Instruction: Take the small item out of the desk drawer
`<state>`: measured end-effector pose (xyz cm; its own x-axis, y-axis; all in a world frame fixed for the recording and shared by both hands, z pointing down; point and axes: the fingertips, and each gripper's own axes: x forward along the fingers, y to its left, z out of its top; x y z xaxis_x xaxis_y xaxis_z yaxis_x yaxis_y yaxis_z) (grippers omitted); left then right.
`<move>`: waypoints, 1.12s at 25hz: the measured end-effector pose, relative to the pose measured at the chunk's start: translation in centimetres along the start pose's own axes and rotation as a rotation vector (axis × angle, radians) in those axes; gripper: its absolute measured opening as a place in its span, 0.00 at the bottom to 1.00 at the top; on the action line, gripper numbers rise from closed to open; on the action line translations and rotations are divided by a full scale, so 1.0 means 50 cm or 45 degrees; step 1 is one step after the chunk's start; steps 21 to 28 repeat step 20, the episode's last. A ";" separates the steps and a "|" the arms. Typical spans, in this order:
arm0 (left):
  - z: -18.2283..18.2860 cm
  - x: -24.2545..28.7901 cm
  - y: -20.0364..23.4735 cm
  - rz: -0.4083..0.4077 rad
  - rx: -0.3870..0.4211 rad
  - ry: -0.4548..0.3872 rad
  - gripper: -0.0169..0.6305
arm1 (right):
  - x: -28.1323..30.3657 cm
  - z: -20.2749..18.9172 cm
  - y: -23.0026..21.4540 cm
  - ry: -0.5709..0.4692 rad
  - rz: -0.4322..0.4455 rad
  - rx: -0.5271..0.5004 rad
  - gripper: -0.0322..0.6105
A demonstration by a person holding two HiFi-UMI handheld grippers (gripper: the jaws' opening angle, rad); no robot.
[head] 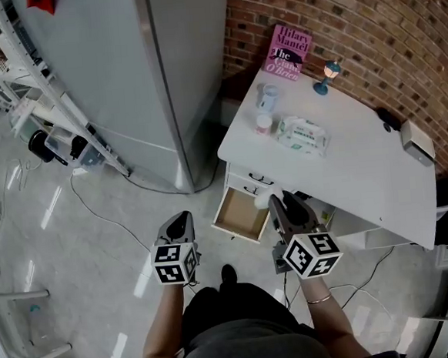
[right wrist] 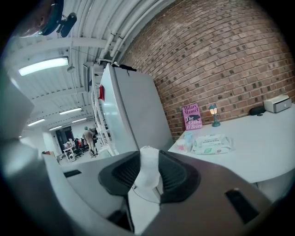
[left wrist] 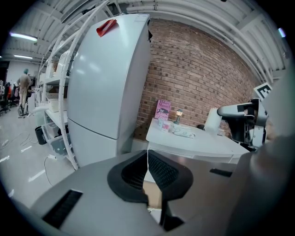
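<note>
- Item [right wrist: 148, 171]: small, white, soft-looking. It sits upright between the pads of the right tool [right wrist: 150, 154], its top standing just proud of the jaw tips. What it is exactly cannot be told.
- Right tool: grasping the item, jaws part-way closed with both pads pressing on it. In the head view the right tool [head: 278, 201] has its tip at the drawer's 3 o'clock edge, with a pale spot there that is probably the item.
- Drawer [head: 238, 216]: pulled out from under the desk's near corner. The floor of it that shows is bare, and nothing else is seen inside.
- Left tool [left wrist: 147, 154]: clenched, tips together, nothing between them. In the head view the left tool [head: 182, 218] hangs at 9 o'clock of the drawer, apart from it.
- Desk [head: 362, 163]: white, running from the drawer toward 1 o'clock. It carries wipes [head: 302, 135] near the middle, and a book [head: 291, 51] and lamp [head: 326, 76] at the 12 o'clock end against the brick wall.
- Fridge [head: 123, 74]: stands at 10 o'clock of the drawer.
- Step in hand, as judged: the item is picked up and appears clear of the drawer, so removal is nearly complete.
- Next move, as judged: keep the grasp firm, carry the item away from the drawer toward 1 o'clock, and set it on bare desk short of the wipes. The free left tool could then push the drawer shut.
</note>
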<state>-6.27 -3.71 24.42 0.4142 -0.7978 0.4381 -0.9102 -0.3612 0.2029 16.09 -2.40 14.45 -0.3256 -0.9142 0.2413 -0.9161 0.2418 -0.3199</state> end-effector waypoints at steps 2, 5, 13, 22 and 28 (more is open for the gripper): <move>0.008 -0.001 -0.002 -0.002 0.016 -0.011 0.06 | -0.001 0.004 0.001 -0.009 0.003 0.007 0.25; 0.017 -0.003 -0.003 0.003 0.026 -0.021 0.06 | -0.002 0.006 0.002 -0.015 0.005 0.011 0.25; 0.023 -0.015 0.002 0.020 0.030 -0.029 0.06 | 0.000 0.014 0.006 -0.027 0.027 0.027 0.25; 0.029 -0.013 0.006 0.026 0.035 -0.040 0.06 | 0.007 0.019 0.011 -0.034 0.043 0.013 0.25; 0.029 -0.013 0.006 0.026 0.035 -0.040 0.06 | 0.007 0.019 0.011 -0.034 0.043 0.013 0.25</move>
